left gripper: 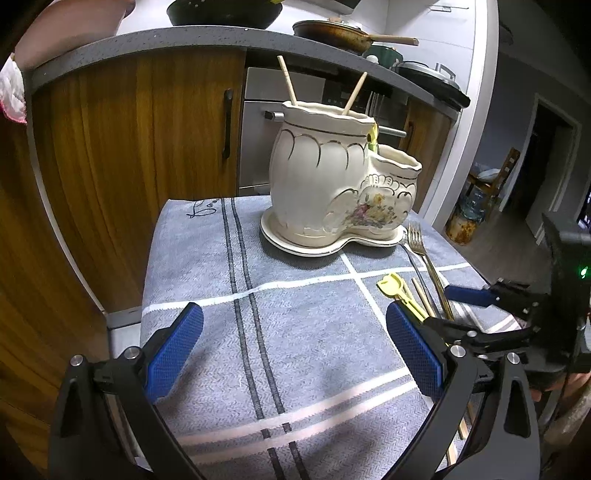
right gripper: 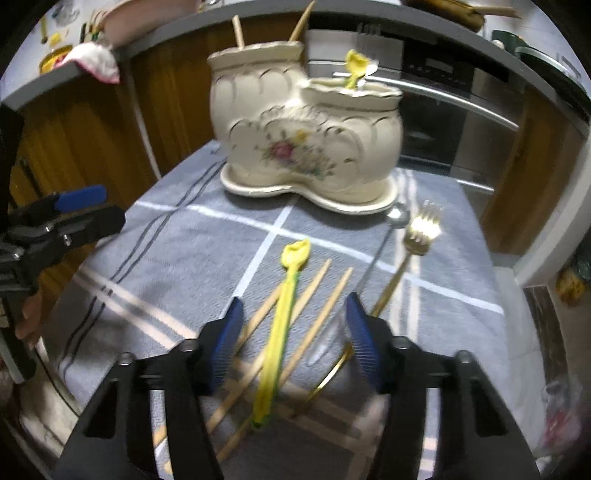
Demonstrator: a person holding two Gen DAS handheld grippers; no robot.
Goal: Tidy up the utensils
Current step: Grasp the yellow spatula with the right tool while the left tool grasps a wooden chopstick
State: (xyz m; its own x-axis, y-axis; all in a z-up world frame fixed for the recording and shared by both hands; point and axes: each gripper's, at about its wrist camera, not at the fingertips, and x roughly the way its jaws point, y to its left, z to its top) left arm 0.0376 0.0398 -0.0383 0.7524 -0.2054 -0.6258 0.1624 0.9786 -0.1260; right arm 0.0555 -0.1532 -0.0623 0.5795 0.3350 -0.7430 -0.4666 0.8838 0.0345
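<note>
On the grey checked cloth (right gripper: 177, 240), half-open right gripper (right gripper: 293, 332) straddles, seemingly ungripped, yellow spoon (right gripper: 282, 314) and chopsticks (right gripper: 314, 332).

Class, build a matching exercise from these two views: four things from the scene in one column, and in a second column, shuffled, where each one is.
Things:
1. yellow spoon
2. gold fork
3. ceramic holder
4. frying pan

Places:
A. on the counter
B. standing on a saucer
C. flat on the cloth beside the holder's base
D. lying between the right gripper's open pads

Pairs: 1-D, 2-C, 3-B, 4-A
</note>
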